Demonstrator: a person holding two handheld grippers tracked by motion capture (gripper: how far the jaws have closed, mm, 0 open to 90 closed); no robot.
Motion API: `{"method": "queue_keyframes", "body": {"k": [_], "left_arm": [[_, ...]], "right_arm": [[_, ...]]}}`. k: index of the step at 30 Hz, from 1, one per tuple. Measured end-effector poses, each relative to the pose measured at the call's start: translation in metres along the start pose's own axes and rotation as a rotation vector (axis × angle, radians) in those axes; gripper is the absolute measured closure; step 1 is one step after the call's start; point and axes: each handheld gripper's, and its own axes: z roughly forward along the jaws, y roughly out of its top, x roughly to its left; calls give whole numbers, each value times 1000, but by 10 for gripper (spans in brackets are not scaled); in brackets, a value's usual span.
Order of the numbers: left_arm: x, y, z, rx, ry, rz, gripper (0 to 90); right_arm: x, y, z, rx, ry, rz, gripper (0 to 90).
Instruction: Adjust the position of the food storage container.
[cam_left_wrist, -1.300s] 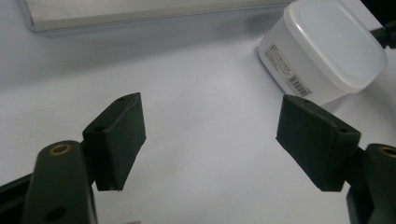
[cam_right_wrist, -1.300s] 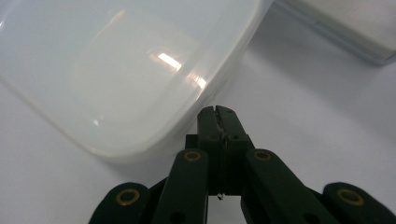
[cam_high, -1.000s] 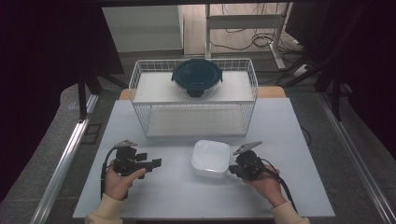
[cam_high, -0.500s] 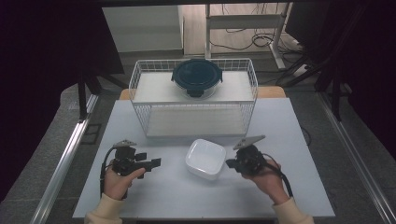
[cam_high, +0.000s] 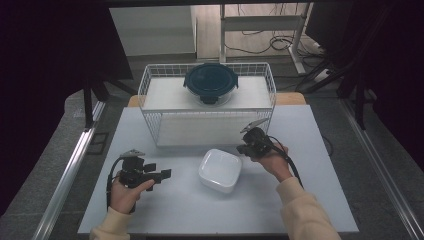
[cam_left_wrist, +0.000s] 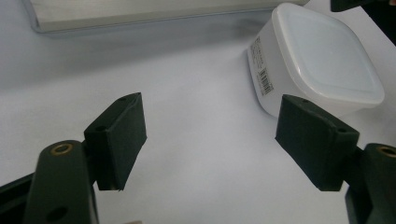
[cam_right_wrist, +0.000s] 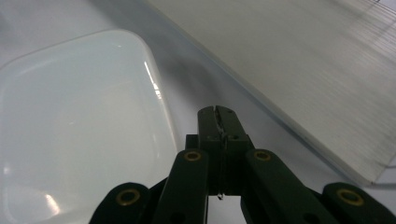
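Note:
A white square lidded container (cam_high: 220, 170) lies on the table's middle front. It also appears in the left gripper view (cam_left_wrist: 317, 63), with a barcode label on its side, and in the right gripper view (cam_right_wrist: 79, 126). My left gripper (cam_high: 165, 174) is held at the front left, open, its jaws pointing right toward the container with nothing between them (cam_left_wrist: 210, 140). Just right of and behind the container, my right gripper (cam_high: 243, 148) is shut with its jaws pressed together on nothing (cam_right_wrist: 218, 116).
A white wire basket (cam_high: 150, 95) stands at the back of the table, with a dark round lidded bowl (cam_high: 210, 81) inside. Its base edge (cam_right_wrist: 299, 84) runs close to my right gripper. Metal rails flank the table.
The right gripper has moved back and up toward the basket, away from the container. The white container has slid left and forward. The left gripper has stayed put.

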Motion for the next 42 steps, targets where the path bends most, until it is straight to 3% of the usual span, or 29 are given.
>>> {"method": "queue_keyframes", "body": {"k": [3,7,14,25,33,36,42], "left_arm": [[-1,0,0,1,-1,1,236],[1,0,0,1,1,0,236],[2,0,-1,-3,2,-6,235],[-1,0,-1,-2,2,-6,231],[-1,0,-2,-6,-2,-5,230],[-2,0,-3,-12,-43,-17,228],[-6,0,-3,-8,-49,-10,226]], "right_arm": [[-3,0,8,14,18,9,899],[3,-1,12,23,52,-46,899],[17,-11,7,34,53,-75,900],[43,-45,-10,-21,60,28,899],[60,-67,-11,-34,138,98,899],[65,-70,-11,-19,155,91,899],[79,-73,-10,-11,192,76,898]]}}
